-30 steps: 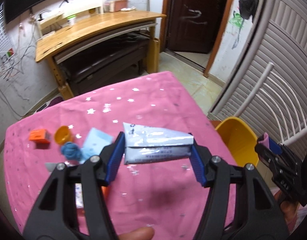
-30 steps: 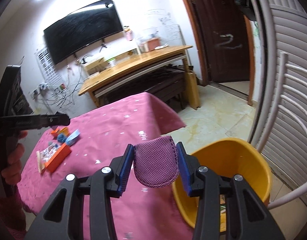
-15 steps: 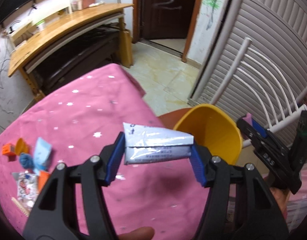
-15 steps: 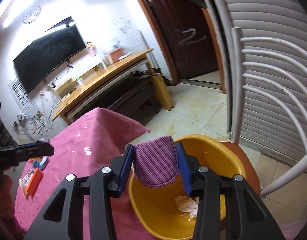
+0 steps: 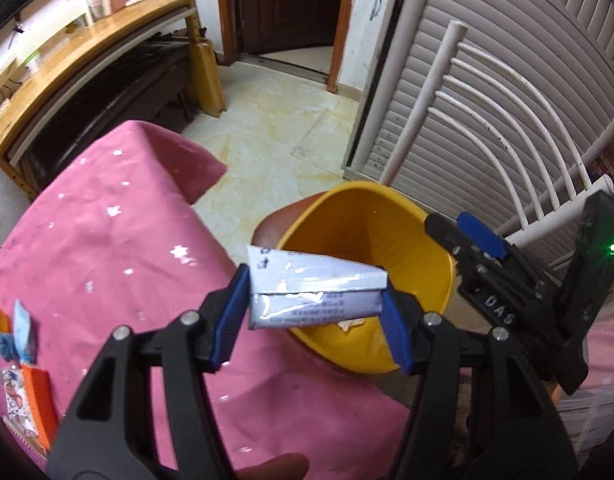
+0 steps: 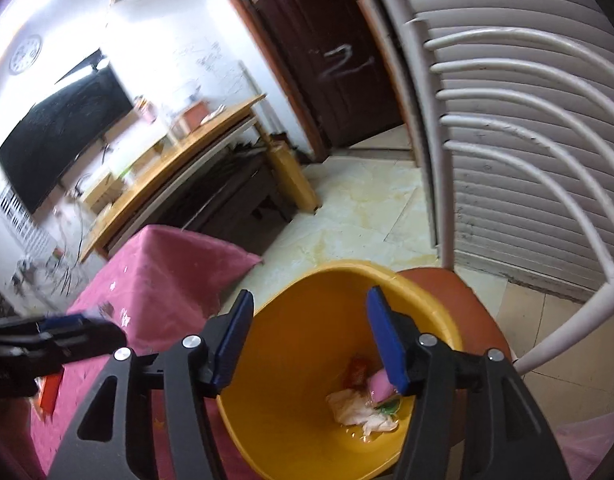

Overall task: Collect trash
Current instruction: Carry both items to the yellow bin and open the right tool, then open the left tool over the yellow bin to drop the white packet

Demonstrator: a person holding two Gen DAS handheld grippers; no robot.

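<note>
Down in the bin (image 6: 421, 300), the purple pouch (image 6: 381, 386) now sits on the other trash: the right tool (image 6: 313, 344) has just opened and stands empty. Left tool (image 5: 315, 312) stays clamped on the packet (image 5: 313, 292) at the rim, probably next; more litter waits on the counter (image 5: 107, 248).

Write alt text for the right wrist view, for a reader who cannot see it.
The right hand-held gripper hangs open and empty over a yellow bin that holds crumpled paper, a pink pouch and a red scrap. The bin sits on a chair seat beside a table with a pink cloth.
</note>
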